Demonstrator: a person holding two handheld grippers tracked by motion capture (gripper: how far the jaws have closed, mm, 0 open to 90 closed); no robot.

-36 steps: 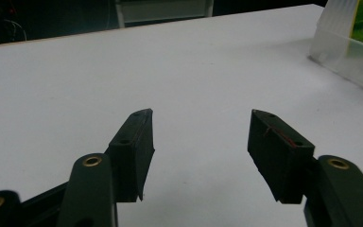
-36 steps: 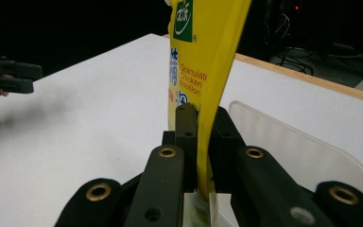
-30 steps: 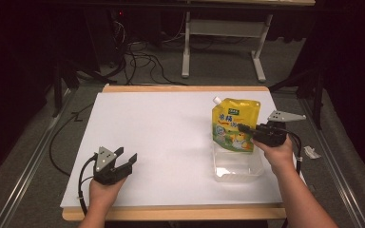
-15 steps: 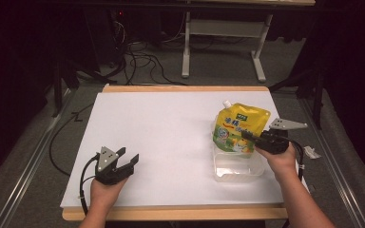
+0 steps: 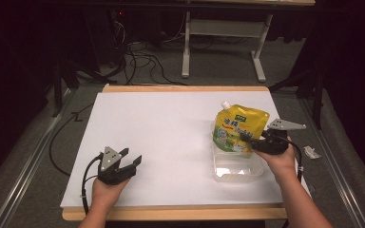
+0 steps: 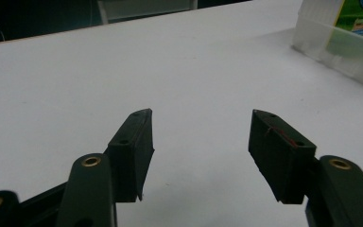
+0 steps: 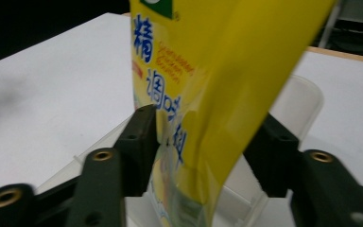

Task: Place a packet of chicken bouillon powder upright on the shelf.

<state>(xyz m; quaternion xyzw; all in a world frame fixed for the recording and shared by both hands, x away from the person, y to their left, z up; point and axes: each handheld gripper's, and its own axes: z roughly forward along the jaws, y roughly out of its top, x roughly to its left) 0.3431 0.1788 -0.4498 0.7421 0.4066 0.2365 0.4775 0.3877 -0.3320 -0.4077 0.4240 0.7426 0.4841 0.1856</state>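
Note:
A yellow spouted pouch (image 5: 240,127) with blue print stands leaning in a clear plastic container (image 5: 235,170) at the right of the white table. My right gripper (image 5: 251,141) is at the pouch's lower right edge. In the right gripper view the pouch (image 7: 217,56) hangs between the jaws of that gripper (image 7: 208,123). Those jaws have just been opening: the right pad stands off the pouch and the left pad is close against it. My left gripper (image 5: 132,162) rests open and holds nothing near the front left, as the left gripper view (image 6: 201,118) also shows.
The white table top (image 5: 171,123) has a wooden front edge (image 5: 171,211). A small white scrap (image 5: 311,152) lies off the right side. Cables and a metal frame (image 5: 223,33) are on the floor beyond. The left gripper view shows the container (image 6: 331,47) at its far right.
The pouch and my right gripper shifted slightly right and toward the front edge, with the pouch settling lower in the container. My left gripper stayed put.

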